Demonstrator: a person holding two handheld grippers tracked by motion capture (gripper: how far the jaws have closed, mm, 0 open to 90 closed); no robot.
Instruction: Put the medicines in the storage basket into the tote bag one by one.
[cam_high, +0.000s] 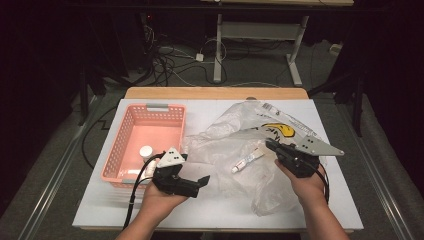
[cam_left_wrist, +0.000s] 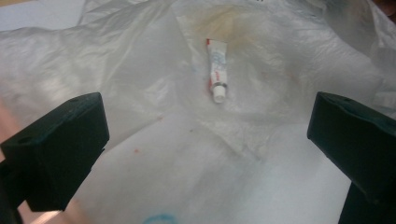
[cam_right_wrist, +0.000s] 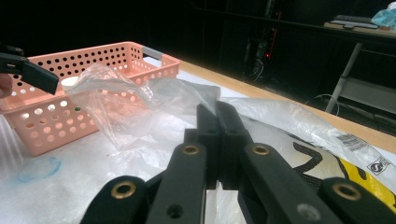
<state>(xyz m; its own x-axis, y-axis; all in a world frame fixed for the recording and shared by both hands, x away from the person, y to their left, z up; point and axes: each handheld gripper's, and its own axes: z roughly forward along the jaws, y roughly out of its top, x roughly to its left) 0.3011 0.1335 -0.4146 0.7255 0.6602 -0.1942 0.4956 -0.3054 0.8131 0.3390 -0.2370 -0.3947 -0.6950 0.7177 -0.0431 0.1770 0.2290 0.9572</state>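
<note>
Open gripper lines up on tube in plastic bag

Nearest the camera, the left gripper (cam_high: 201, 182), jaws spread wide and empty, points at the tube (cam_left_wrist: 217, 70) lying inside the bag (cam_high: 235, 135), seemingly next for the basket (cam_high: 131, 122) left of the bag. The right gripper (cam_high: 270, 146), jaws pressed together, pinches the bag's film, apparently to hold it steady.

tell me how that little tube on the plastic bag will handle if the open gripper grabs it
The tube looks small and thin, so probably light and easy to lift. Its flattened tail suggests it is soft and may dent under the jaws. It lies on the crinkly bag, so the film could slide or get pinched along with it.
</note>
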